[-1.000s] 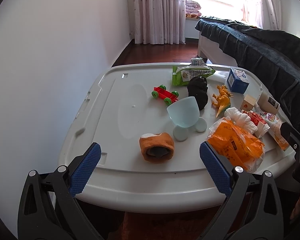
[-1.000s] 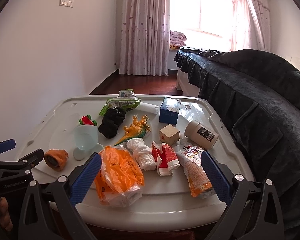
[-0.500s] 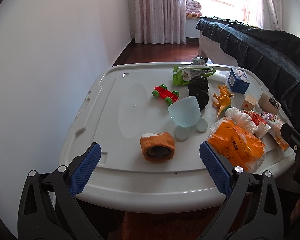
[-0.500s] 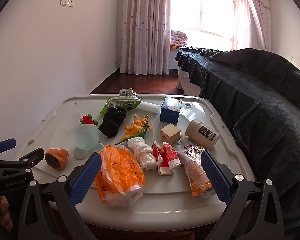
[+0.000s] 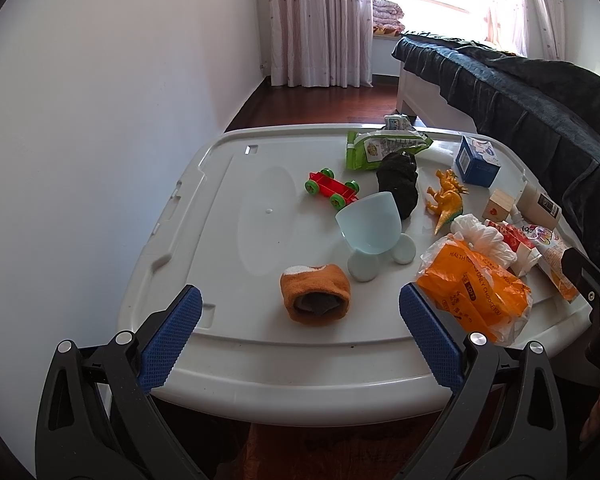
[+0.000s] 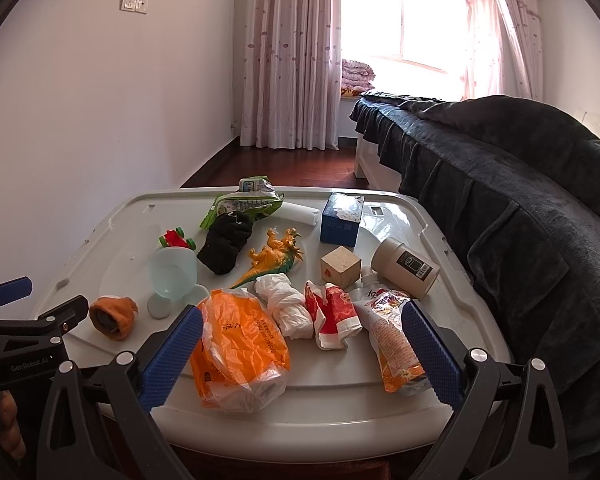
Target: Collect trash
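Both grippers hover at the near edge of a white table (image 6: 388, 216), the left gripper (image 5: 298, 338) and right gripper (image 6: 298, 354) each spread wide and holding nothing. An orange plastic bag (image 6: 236, 348) lies at 12 o'clock from the right gripper, a knotted white bag (image 6: 286, 306), red wrapper (image 6: 332, 316) and snack pouch (image 6: 392, 340) toward 1 o'clock.

Bag (image 6: 240, 348) left of wrapper (image 6: 334, 316)
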`<control>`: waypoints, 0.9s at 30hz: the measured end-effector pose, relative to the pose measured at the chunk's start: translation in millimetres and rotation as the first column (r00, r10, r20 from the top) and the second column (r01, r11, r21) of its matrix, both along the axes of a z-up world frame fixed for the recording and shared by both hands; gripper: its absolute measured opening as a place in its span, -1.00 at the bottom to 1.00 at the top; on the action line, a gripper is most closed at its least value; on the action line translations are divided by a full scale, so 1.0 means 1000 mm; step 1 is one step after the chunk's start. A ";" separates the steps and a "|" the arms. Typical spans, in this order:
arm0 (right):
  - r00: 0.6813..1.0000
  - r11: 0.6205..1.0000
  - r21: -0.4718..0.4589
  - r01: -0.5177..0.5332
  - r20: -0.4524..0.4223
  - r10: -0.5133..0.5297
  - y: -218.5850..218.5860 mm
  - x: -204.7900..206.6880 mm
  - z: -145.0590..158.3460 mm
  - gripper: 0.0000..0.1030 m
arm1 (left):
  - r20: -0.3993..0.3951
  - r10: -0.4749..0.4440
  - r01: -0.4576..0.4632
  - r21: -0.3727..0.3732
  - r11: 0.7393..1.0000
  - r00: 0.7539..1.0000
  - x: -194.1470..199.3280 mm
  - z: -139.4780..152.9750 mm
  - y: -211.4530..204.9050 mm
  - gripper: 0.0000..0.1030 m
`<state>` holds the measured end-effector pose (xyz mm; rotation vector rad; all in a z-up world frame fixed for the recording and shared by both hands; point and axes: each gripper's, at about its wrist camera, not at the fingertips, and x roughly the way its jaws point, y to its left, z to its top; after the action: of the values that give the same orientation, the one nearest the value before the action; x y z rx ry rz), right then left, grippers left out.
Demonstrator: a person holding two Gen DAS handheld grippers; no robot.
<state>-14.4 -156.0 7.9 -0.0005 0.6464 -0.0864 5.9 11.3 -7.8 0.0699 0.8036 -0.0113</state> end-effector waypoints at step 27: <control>1.000 1.000 0.025 -0.015 0.025 0.014 -0.004 -0.008 0.011 0.90 | -0.084 -0.014 0.008 -0.070 0.998 0.996 0.008 -0.024 0.029 0.87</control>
<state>-22.4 -159.5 19.3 0.0199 0.6223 -0.0640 13.6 40.7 -32.2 0.0081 0.8863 -0.0524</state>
